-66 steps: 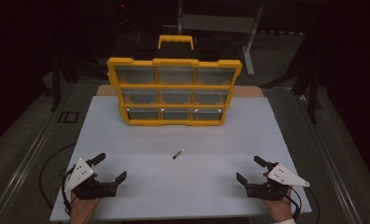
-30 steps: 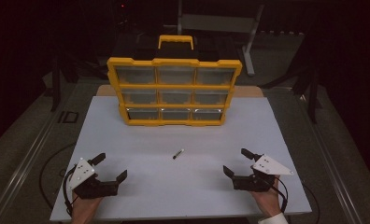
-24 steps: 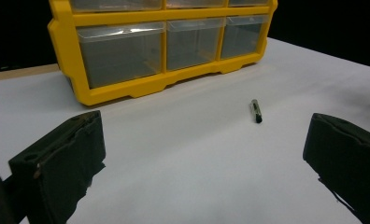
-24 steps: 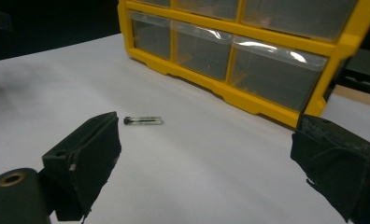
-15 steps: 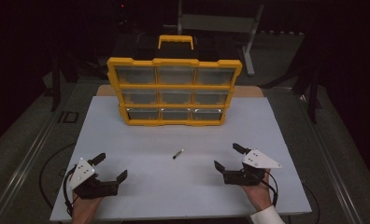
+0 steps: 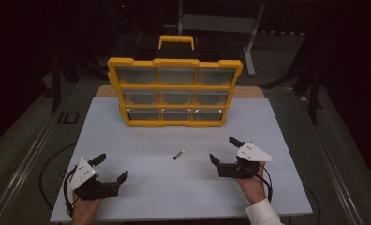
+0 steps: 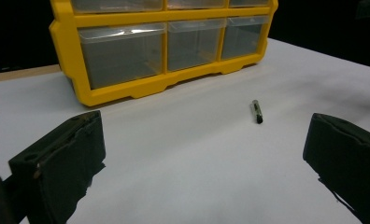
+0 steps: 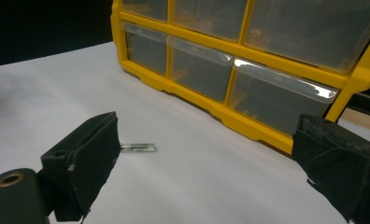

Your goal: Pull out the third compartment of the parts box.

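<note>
A small dark, slim cylinder-shaped part (image 6: 178, 154) lies on the white table top (image 6: 286, 136) in front of a yellow drawer organizer (image 6: 175, 91). My right gripper (image 6: 225, 150) hovers open just right of the part, which shows beside its left jaw (image 8: 138, 148). At the near left corner my left gripper (image 6: 111, 167) stands open and holds nothing; the part (image 7: 256, 112) lies well ahead of it, to the right. The organizer (image 7: 164, 44) (image 8: 248, 60) has clear, shut drawers.
The organizer stands at the back middle of the table, with a yellow carrying handle (image 6: 176, 41) on top. A wooden board edge (image 6: 249, 92) shows behind it. Dark floor and metal stands surround the table.
My right gripper has moved left and forward from the near right corner toward the small part. The left gripper has stayed put.
</note>
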